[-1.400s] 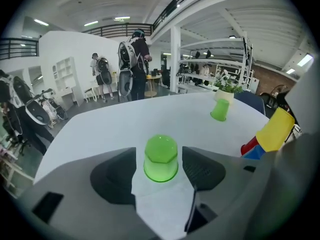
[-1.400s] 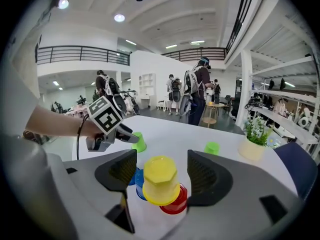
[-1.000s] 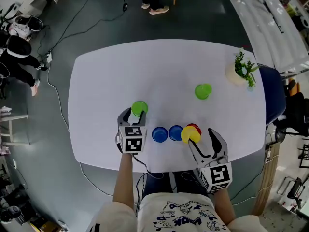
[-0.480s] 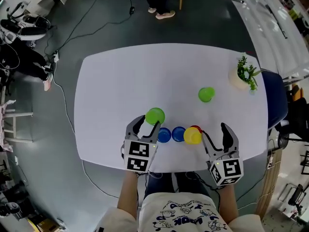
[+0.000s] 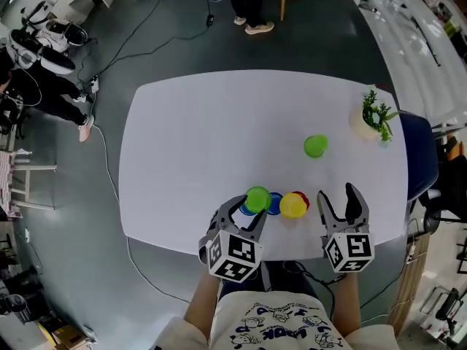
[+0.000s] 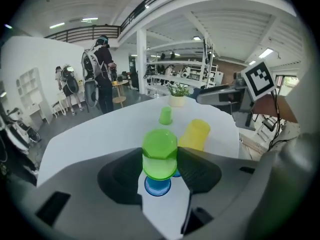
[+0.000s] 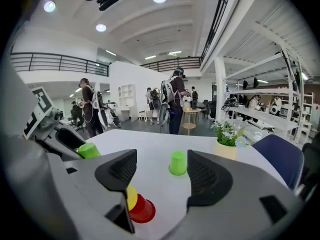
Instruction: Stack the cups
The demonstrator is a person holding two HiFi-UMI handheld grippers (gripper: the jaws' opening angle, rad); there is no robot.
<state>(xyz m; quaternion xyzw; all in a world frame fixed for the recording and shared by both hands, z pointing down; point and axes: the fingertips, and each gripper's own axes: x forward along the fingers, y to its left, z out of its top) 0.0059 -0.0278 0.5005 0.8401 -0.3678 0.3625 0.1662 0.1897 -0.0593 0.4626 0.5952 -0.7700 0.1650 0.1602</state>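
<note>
Over the near edge of the white table, the left gripper pinches an upside-down green cup above a blue cup, while the right gripper stands with jaws spread near the yellow cup.

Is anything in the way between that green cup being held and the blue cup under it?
Nothing visible. The green cup, held in the left gripper, hangs over the blue cup; the yellow cup stands off to one side.
</note>
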